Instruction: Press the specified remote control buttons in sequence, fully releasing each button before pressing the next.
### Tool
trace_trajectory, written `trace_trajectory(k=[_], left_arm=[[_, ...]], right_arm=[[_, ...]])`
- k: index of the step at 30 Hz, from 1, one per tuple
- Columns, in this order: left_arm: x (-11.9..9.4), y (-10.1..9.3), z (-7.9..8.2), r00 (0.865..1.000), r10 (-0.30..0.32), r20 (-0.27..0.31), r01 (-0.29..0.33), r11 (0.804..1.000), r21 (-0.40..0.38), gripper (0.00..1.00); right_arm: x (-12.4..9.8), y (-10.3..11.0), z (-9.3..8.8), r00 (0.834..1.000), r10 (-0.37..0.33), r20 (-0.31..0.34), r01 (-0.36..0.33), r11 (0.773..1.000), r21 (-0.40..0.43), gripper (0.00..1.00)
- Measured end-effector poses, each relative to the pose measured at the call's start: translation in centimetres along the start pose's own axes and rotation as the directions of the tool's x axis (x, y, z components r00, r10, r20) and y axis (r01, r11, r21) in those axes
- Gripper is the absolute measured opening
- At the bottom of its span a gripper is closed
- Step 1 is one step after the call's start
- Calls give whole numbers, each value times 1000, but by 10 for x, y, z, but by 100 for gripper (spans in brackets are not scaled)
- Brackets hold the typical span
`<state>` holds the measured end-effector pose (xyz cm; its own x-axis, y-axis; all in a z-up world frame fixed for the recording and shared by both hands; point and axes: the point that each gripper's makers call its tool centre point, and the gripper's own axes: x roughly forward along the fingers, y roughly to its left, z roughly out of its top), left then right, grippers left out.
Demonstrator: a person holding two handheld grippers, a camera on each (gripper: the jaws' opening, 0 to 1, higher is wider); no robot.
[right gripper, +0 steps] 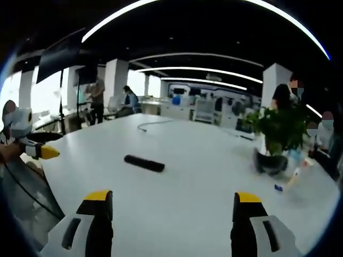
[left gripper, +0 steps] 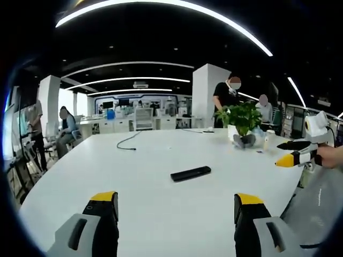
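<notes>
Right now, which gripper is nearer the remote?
Left, but barely; it's nearly a tie. Both hover short of the remote, fingers open. The left gripper has it ahead, slightly right; the right gripper has it ahead-left.

Opposed views over table (left gripper: 161, 214) (shared)

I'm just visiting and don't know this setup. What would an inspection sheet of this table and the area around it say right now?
Surface: large white table, mostly bare.
Job's things: black remote control lying flat, untouched, mid-table.
Clutter: potted plant and a small bottle at the far side.
Grippers: left gripper open, short of the remote; right gripper open, also short of it.
Cables: one dark cable on the far part of the table.
Surroundings: open office with white pillars, ceiling light strips, several people standing or seated.
</notes>
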<state>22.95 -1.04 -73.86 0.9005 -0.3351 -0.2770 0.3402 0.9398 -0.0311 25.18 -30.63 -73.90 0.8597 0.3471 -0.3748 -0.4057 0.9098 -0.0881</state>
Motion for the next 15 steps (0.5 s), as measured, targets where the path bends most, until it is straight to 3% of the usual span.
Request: trace_trajectory(k=[9,15], left_arm=[[0,3,-3,1000,17,-20,-17,1000,9,92],[-1,5,-2,1000,30,-8,-30,1000,10,92]], right_arm=[[-2,-2,5,1000,-3,29,3,1000,19,91],[0,0,0,1000,9,8,-9,1000,18,91]])
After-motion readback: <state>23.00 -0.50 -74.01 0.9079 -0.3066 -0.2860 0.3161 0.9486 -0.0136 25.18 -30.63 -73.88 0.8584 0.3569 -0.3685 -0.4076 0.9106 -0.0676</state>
